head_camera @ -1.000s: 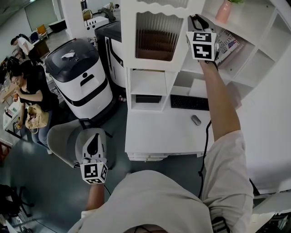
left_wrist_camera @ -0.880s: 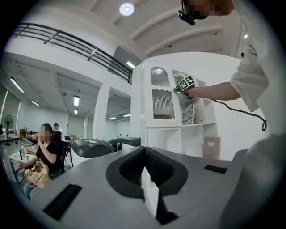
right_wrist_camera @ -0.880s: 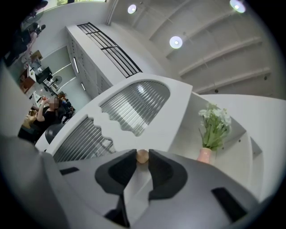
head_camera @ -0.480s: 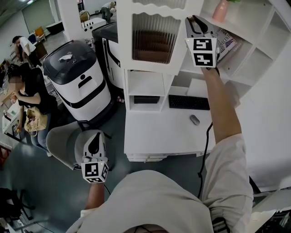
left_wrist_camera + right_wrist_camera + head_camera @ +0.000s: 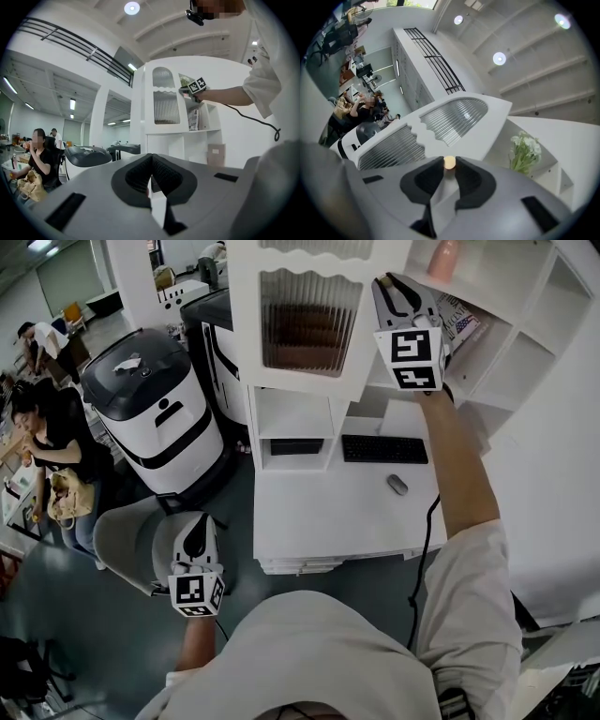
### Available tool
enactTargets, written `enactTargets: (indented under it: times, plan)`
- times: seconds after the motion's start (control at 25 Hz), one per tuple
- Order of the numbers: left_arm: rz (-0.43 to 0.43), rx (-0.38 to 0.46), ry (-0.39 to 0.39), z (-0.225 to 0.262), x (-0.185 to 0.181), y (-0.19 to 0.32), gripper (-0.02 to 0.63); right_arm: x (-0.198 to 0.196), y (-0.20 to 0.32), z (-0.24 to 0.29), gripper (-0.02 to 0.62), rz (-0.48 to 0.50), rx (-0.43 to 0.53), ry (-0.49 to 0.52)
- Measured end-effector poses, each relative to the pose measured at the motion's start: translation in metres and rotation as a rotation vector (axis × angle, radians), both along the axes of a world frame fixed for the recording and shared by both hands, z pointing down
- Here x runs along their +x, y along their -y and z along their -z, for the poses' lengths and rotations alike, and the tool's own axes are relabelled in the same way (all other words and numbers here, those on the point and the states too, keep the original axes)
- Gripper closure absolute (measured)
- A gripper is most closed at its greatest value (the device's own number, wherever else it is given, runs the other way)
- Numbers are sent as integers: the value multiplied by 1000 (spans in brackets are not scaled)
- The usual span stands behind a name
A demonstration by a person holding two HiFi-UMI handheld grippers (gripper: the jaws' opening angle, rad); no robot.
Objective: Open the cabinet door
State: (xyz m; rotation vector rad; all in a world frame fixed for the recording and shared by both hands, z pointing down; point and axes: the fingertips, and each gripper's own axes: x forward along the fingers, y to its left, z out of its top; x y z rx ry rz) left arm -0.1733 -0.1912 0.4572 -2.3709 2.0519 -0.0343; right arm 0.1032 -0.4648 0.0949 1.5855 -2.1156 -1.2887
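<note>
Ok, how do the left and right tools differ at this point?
The right tool is raised to the cabinet door, while the left tool hangs low beside the person. The right tool's jaws are clamped on the door's small round knob; the left tool's are together on nothing. Both carry a marker cube.

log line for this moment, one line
right tongs: shut on door knob | cabinet door: partly swung open | left tongs: shut, empty, held low at side
</note>
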Motion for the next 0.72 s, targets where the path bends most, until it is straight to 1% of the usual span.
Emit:
enactTargets:
  times: [0.32,0.72]
  plan:
    - [-13,-6,-3,0,2,3,607,-5,-16,1,515,-1,53,-77]
    - [-26,-4,-2,1,5,5,607,-12,-43,-1,518,-14,126,-211]
